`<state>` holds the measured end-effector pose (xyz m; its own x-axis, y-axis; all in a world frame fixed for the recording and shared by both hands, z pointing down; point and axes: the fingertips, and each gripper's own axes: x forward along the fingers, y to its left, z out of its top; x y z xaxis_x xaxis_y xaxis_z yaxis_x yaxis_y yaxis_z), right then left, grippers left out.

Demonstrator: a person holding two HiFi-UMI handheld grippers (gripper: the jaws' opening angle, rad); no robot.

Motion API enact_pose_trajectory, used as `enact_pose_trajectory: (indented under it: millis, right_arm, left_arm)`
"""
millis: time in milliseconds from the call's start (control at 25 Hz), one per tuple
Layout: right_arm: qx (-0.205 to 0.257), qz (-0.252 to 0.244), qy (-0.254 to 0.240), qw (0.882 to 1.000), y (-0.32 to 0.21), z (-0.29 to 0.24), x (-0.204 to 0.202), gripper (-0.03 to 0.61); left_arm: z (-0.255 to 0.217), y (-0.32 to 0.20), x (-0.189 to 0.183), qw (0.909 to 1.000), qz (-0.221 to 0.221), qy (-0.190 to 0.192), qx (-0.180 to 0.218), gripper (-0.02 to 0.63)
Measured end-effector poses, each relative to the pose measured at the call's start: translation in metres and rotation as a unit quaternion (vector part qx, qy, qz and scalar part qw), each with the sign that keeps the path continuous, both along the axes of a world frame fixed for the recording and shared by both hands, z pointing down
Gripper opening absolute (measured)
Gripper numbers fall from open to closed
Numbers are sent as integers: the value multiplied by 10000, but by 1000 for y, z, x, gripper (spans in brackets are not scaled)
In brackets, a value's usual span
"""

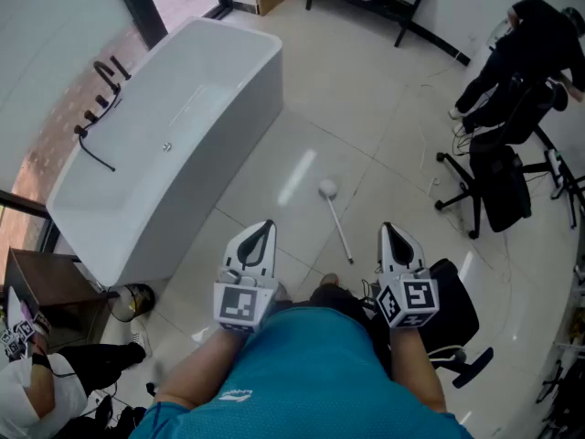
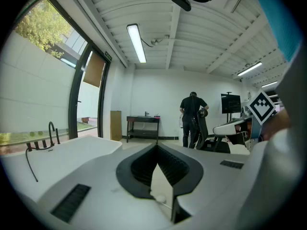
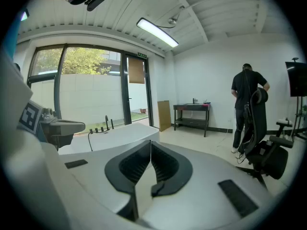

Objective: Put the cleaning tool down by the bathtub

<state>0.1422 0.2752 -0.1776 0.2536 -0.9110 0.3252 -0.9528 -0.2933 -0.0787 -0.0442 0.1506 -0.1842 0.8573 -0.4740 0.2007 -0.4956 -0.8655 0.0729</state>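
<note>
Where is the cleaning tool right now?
In the head view, the cleaning tool lies on the floor, right of the bathtub, apart from it.

A person (image 1: 23,396) is cut off bottom-left.

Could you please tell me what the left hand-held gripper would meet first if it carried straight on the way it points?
Probably the bare floor tiles between the bathtub and the cleaning tool. The left hand-held gripper seems to aim just past the tub's side, though depth is unclear.
</note>
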Motion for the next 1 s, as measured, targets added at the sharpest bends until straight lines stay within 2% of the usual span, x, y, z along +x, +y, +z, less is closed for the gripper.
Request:
enact_pose_trajectory:
  millis: [160, 360, 560, 720, 1000]
  right_arm:
    - [-159, -209, -75, 9996, -27, 31, 29, 26]
    - [-647, -726, -332, 9947, -70, 90, 60, 51]
    - [-1129, -1069, -264, 9875, -115, 150, 87, 68]
    - [-1278, -979, -283, 9866, -120, 210, 103, 74]
    - [-1590, -848, -249, 9833, -132, 372, 117, 75]
  left_arm:
    - [20, -29, 15, 9994, -166, -295, 94, -2]
    - [44, -61, 37, 9968, -465, -628, 185, -2]
    - [84, -89, 70, 9969, -387, -675, 96, -2]
    - [145, -94, 86, 9971, -152, -741, -76, -2]
    - [294, -132, 100, 9977, 1, -673, -87, -2]
